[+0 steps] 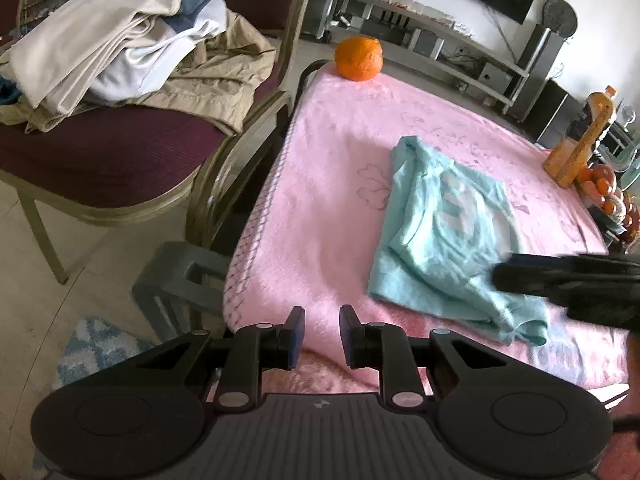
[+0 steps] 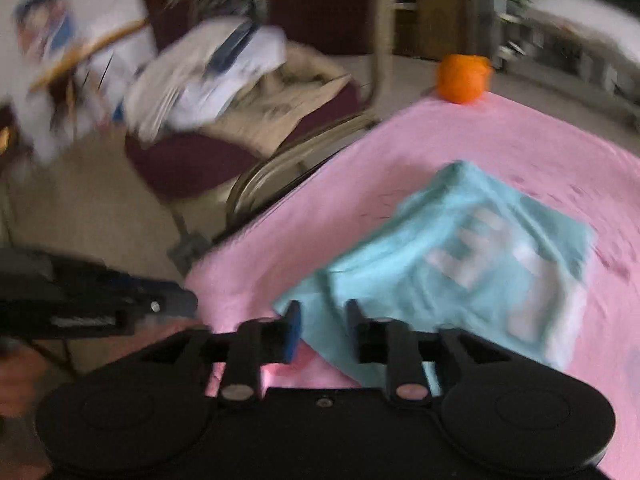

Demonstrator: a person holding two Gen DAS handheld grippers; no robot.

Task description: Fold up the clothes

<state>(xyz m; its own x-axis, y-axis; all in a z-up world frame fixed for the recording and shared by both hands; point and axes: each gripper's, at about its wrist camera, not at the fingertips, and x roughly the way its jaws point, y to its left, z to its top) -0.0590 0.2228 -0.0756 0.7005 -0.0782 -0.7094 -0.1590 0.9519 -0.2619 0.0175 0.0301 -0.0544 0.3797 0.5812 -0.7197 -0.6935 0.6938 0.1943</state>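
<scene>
A light blue T-shirt [image 1: 444, 224] with white print lies folded on the pink blanket [image 1: 332, 184] that covers the table. It also shows in the blurred right wrist view [image 2: 460, 248]. My left gripper [image 1: 322, 332] is open and empty above the blanket's near edge, left of the shirt. My right gripper [image 2: 323, 322] is open over the shirt's near corner, with nothing held between the fingers. The right gripper also shows in the left wrist view [image 1: 560, 280], by the shirt's right side. The left gripper shows at the left of the right wrist view [image 2: 120, 308].
A maroon chair [image 1: 108, 160] left of the table carries a pile of beige and white clothes [image 1: 132, 48]. An orange [image 1: 359, 58] sits at the table's far corner. A bottle [image 1: 584, 136] and fruit [image 1: 604, 188] stand at the right edge. A grey stool [image 1: 180, 280] stands below.
</scene>
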